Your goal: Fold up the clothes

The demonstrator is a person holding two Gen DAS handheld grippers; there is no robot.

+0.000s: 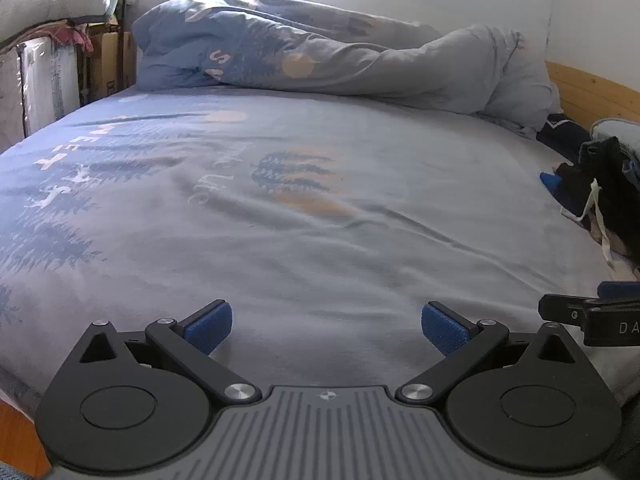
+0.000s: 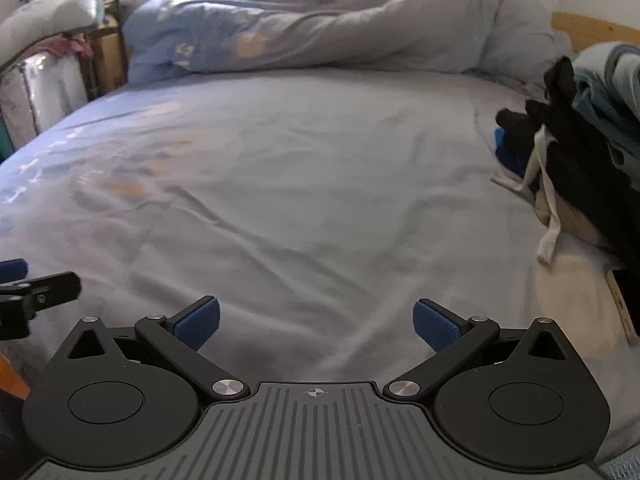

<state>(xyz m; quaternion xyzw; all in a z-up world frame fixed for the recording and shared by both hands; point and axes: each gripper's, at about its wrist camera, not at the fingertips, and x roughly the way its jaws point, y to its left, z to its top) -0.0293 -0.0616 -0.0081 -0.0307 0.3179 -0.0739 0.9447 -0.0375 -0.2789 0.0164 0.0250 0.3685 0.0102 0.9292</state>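
Well right of both spread claws (image 1: 326, 330) (image 2: 316, 326) lie clothes (image 2: 580, 168).

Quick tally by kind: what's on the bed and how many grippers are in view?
Hand-held grippers: 2, left and right, both open and empty
Clothes pile: 1, garments too tangled to count
Bunched duvet: 1
Total: 4

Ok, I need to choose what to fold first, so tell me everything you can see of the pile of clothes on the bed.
The pile of clothes is a loose, unfolded heap at the bed's right edge: mostly black fabric, with blue, grey-blue and cream pieces and a pale strap hanging down. It rests on the bedsheet. Neither gripper touches it.
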